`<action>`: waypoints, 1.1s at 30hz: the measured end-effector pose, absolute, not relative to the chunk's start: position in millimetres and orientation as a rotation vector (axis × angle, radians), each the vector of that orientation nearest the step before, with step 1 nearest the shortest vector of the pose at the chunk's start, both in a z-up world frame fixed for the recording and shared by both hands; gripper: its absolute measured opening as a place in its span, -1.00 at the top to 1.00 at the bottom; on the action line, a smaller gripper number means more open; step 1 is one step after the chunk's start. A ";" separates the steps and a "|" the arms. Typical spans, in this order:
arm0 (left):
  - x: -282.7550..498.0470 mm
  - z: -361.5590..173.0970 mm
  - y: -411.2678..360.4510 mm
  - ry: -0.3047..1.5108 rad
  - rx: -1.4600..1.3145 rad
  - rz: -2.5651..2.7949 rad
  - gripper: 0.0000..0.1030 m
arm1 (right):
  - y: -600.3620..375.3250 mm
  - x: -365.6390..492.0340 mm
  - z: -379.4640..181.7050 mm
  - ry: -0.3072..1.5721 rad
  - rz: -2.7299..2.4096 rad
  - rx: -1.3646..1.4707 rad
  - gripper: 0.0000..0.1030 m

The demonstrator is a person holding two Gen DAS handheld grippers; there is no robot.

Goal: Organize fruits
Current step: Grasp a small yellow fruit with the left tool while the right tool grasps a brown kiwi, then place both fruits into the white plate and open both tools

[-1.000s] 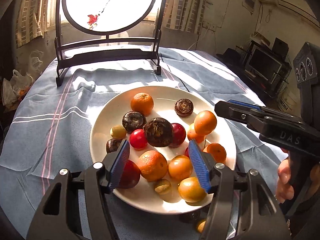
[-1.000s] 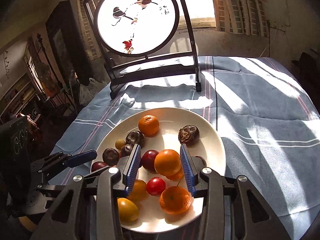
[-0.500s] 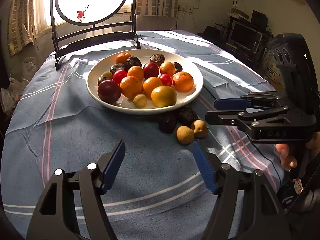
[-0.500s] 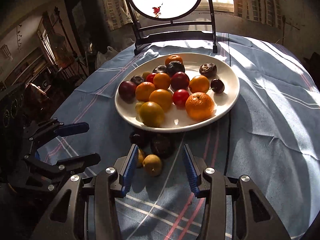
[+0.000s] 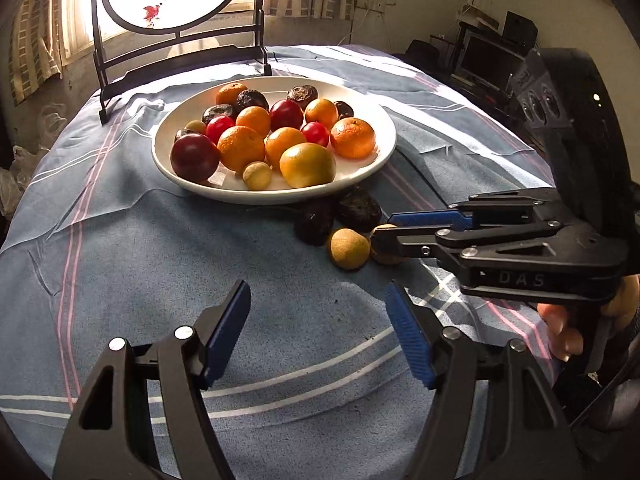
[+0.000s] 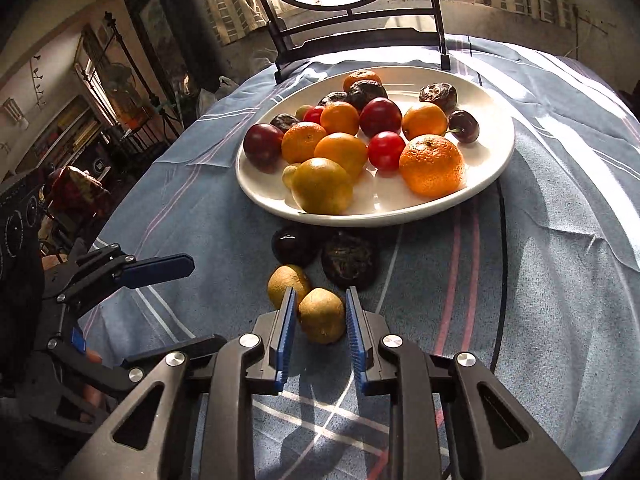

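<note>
A white plate (image 5: pixel 374 160) (image 6: pixel 494 168) holds oranges, red plums, cherry tomatoes and dark wrinkled fruits. In front of it on the cloth lie two dark fruits (image 6: pixel 350 262) (image 5: pixel 358 210) and two tan longans (image 6: pixel 288 282) (image 5: pixel 348 248). My right gripper (image 6: pixel 320 312) (image 5: pixel 390 230) is low over the cloth, jaws narrowed around the nearer longan (image 6: pixel 322 314), with small gaps still showing at both pads. My left gripper (image 5: pixel 318 308) (image 6: pixel 160 270) is open and empty above bare cloth, nearer than the loose fruits.
A round painted screen on a black stand (image 5: pixel 180 46) (image 6: pixel 360 36) stands behind the plate. The blue striped tablecloth (image 5: pixel 160 260) covers a round table. Furniture and a monitor (image 5: pixel 486 56) lie beyond the right edge.
Both grippers pulled back from over the plate to the table's near side. My right gripper then dropped to the loose fruits and narrowed its jaws around a longan.
</note>
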State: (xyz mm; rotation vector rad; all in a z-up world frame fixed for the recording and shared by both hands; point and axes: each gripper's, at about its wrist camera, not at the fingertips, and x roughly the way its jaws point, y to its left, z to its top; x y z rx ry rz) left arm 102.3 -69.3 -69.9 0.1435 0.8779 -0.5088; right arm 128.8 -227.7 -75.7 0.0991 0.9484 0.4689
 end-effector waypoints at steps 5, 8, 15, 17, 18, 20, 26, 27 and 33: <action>112.4 -71.3 -86.4 0.885 0.150 -0.504 -0.31 | -264.4 107.9 -60.8 0.844 0.459 0.167 0.53; 121.2 -76.3 -97.5 0.908 0.149 -0.494 -0.17 | -283.6 103.9 -61.5 0.827 0.435 0.205 0.52; 131.2 -84.9 -107.1 0.942 0.138 -0.474 0.49 | -294.3 103.9 -62.8 0.808 0.454 0.252 0.52; 126.1 -82.7 -106.1 0.923 0.147 -0.477 0.49 | -296.0 104.0 -62.9 0.805 0.461 0.261 0.52; 122.7 -81.3 -105.1 0.916 0.148 -0.483 0.49 | -296.3 104.0 -63.0 0.805 0.464 0.263 0.52; 115.0 -77.0 -101.3 0.898 0.139 -0.498 0.49 | -296.3 102.5 -62.8 0.801 0.466 0.259 0.52; 99.7 -54.1 -78.5 0.821 0.102 -0.505 0.49 | -290.0 105.2 -58.7 0.808 0.469 0.244 0.52; 101.4 -49.5 -74.3 0.806 0.100 -0.497 0.48 | -288.0 108.8 -56.0 0.810 0.470 0.245 0.52; 144.6 -28.4 -59.0 0.780 0.062 -0.455 0.49 | -266.4 151.8 -27.6 0.802 0.468 0.241 0.52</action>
